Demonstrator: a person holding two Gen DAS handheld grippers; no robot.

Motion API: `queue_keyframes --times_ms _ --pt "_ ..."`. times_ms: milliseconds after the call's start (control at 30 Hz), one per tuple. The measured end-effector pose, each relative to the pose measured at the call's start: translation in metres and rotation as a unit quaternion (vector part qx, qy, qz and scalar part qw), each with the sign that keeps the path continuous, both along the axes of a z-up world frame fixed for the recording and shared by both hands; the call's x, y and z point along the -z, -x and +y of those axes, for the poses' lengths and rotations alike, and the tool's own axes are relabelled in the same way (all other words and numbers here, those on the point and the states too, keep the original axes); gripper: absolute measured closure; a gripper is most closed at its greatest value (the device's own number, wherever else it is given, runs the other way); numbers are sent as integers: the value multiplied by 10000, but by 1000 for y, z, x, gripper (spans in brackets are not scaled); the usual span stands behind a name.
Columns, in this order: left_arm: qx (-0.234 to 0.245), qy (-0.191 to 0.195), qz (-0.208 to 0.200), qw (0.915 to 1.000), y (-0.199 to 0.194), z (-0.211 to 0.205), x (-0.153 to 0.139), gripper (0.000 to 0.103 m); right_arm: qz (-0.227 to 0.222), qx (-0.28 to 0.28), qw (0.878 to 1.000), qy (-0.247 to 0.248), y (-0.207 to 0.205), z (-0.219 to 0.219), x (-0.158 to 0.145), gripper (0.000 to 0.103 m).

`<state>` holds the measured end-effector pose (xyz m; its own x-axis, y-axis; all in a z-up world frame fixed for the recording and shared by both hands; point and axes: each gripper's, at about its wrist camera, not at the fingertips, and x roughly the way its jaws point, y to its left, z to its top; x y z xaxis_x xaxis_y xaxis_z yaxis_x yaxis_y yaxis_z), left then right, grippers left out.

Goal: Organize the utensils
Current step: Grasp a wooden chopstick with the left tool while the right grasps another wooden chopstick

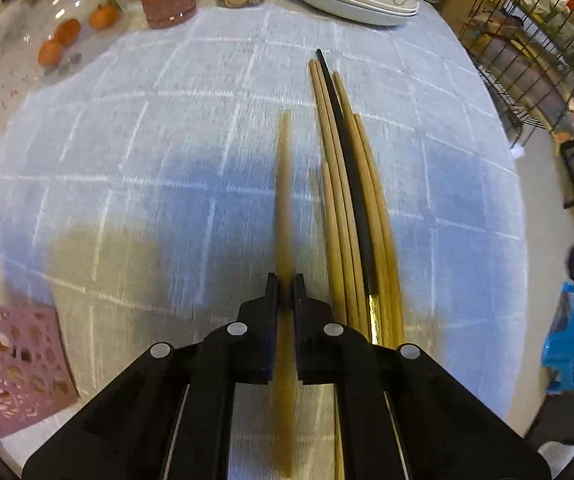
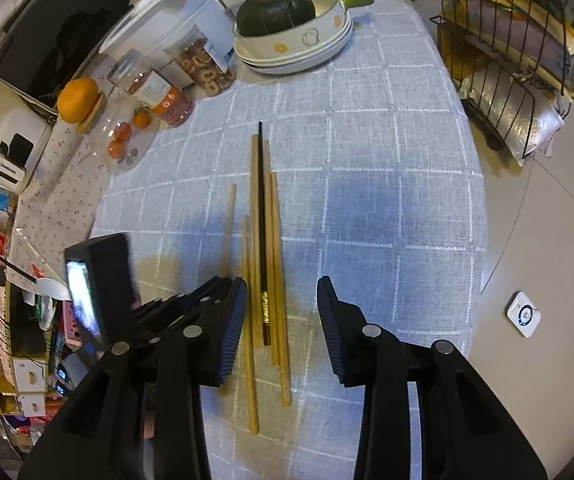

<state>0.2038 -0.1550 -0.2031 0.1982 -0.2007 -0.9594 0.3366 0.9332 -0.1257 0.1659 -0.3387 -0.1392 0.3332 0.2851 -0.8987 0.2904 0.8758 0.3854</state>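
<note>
The left gripper [image 1: 285,292] is clamping one pale wooden chopstick [image 1: 284,200] between its narrowed jaws, the stick running forward over the grey-blue checked tablecloth [image 1: 147,160] and lying just beside, but apart from, the gathered bundle of chopsticks [image 1: 351,184]; the step in hand is, by my judgement, picking up this stray stick in order to bring it into the bundle; the next move is calling for a short sideways carry with the stick kept parallel to the others, and a release only once it is lying against them; the right gripper [image 2: 281,316] is hovering over the near end of the bundle with its jaws standing apart and gripping nothing, the sticks lying between its pads without touching them, so it is well placed to hold or square up the pile; counting from the right wrist view, the bundle is showing one slim black chopstick with a gold band [image 2: 262,232] and about four wooden ones, though overlaps are making that number uncertain; the stray one makes a fifth.
</note>
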Motion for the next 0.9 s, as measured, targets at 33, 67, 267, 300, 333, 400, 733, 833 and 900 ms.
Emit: queue_keyframes --times_ms 33,67,267,300,333,400,733,833,900 --pt "-59 26 38 10000 2 6 -1 97 39 -50 10000 -7 -1 1 3 68" --pt "-120 58 74 9999 3 11 -2 97 71 -140 9999 -15 -2 5 6 69" --pt "-508 330 -36 9982 15 59 -30 97 299 -879 9955 -191 -6 47 25 70" --pt "-558 390 -77 9977 18 67 -38 97 377 -965 9944 -203 -7 55 30 70" --pt "-573 438 -127 9973 22 72 -44 97 436 -1018 9936 -210 -7 62 35 71" --pt "-567 553 -241 9966 30 78 -58 97 596 -1107 9916 -305 -9 74 46 73" --pt "-509 1059 -636 9910 58 102 -112 97 1068 -1138 9870 376 -24 105 79 85" --pt "-485 1139 -664 9901 61 105 -116 97 982 -1216 9857 626 -32 113 74 85" --pt "-474 1174 -686 9896 61 106 -118 97 959 -1280 9842 765 -40 116 76 86"
